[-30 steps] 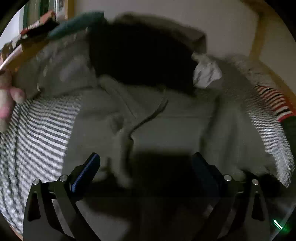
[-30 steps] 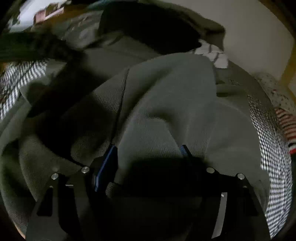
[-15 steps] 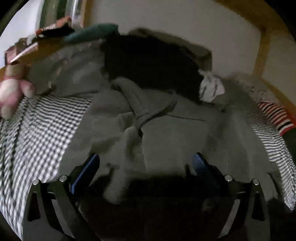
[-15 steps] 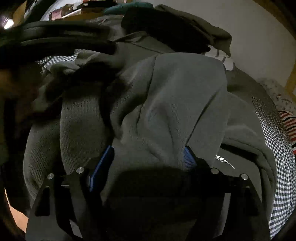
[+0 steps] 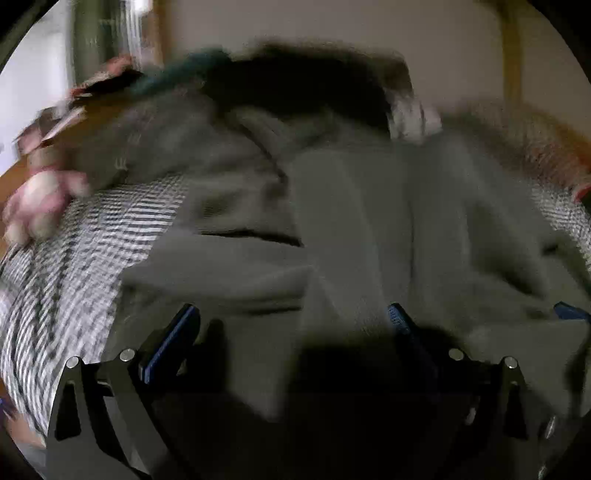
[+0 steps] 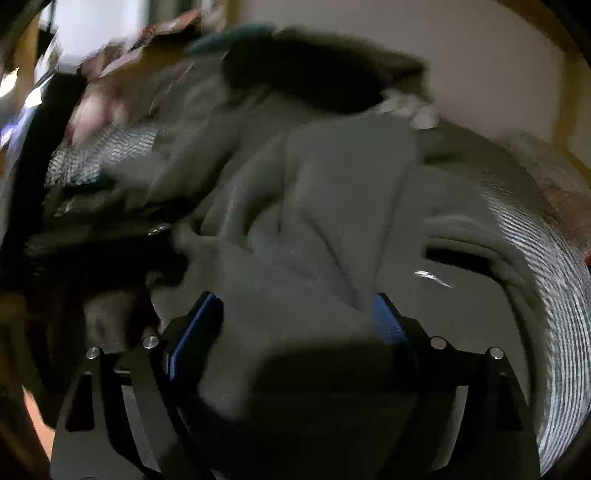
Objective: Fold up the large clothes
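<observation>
Spreading wide in the left wrist view, the left gripper (image 5: 291, 325) has its blue-padded fingers (image 5: 170, 339) apart, with a fold of the grey hoodie (image 5: 369, 229) lying between them; whether the pads press the cloth cannot be told. At the right edge of that view a blue tip shows against the fabric. In the right wrist view the right gripper (image 6: 291, 317) also stands with its fingers (image 6: 192, 332) parted, and a thick bunch of the same hoodie (image 6: 332, 206) fills the gap and touches both pads. A small white script mark (image 6: 432, 277) sits on the fabric just right of this gripper, beside a ribbed edge. The hoodie lies crumpled over a black-and-white checked sheet (image 5: 85, 251), which shows on both sides of it. Farther back, a black garment (image 5: 295, 92) is heaped against the pale wall (image 5: 332, 26), with a white patterned cloth (image 5: 413, 118) beside it. A pink soft toy (image 5: 37, 199) rests at the left edge. Both views are blurred.
</observation>
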`<action>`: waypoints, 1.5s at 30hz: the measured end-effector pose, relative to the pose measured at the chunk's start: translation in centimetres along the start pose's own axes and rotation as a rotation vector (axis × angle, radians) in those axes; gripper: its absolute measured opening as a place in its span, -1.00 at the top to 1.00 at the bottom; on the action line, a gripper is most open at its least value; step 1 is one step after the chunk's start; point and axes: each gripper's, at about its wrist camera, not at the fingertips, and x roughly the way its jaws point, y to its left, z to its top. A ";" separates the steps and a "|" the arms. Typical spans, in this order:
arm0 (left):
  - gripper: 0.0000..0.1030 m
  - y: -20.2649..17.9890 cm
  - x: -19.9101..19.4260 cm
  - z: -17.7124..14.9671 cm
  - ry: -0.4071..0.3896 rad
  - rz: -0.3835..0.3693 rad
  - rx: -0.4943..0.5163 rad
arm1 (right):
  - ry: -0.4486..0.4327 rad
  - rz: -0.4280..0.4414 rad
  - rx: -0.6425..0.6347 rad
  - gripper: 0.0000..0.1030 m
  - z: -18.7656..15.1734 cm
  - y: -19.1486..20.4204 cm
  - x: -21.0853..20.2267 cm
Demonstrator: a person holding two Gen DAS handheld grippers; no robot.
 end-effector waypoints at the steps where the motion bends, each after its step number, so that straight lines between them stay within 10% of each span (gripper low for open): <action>1: -0.90 -0.1 -0.9 -0.8 0.006 -0.014 0.009 | -0.020 0.002 0.030 -0.76 -0.3 -0.1 -0.9; 6: -0.90 0.2 -0.5 -4.2 0.069 -0.017 0.042 | 0.026 -0.085 0.033 -0.80 -3.0 0.9 -0.9; 16: -0.90 1.7 -5.1 -6.1 0.053 -0.068 -0.044 | 0.027 0.065 0.226 -0.82 -5.5 -1.5 -3.3; 31: -0.90 6.5 -11.0 -14.8 0.021 -0.104 -0.023 | 0.018 0.040 -0.021 -0.82 -15.5 0.3 -11.4; 37: -0.90 11.4 -11.2 -18.7 -0.021 -0.314 -0.045 | 0.015 0.034 -0.010 -0.82 -18.2 -1.8 -12.8; 45: -0.90 13.6 -7.6 -21.4 0.098 -0.377 -0.174 | -0.001 0.000 0.072 -0.82 -19.9 -5.6 -13.7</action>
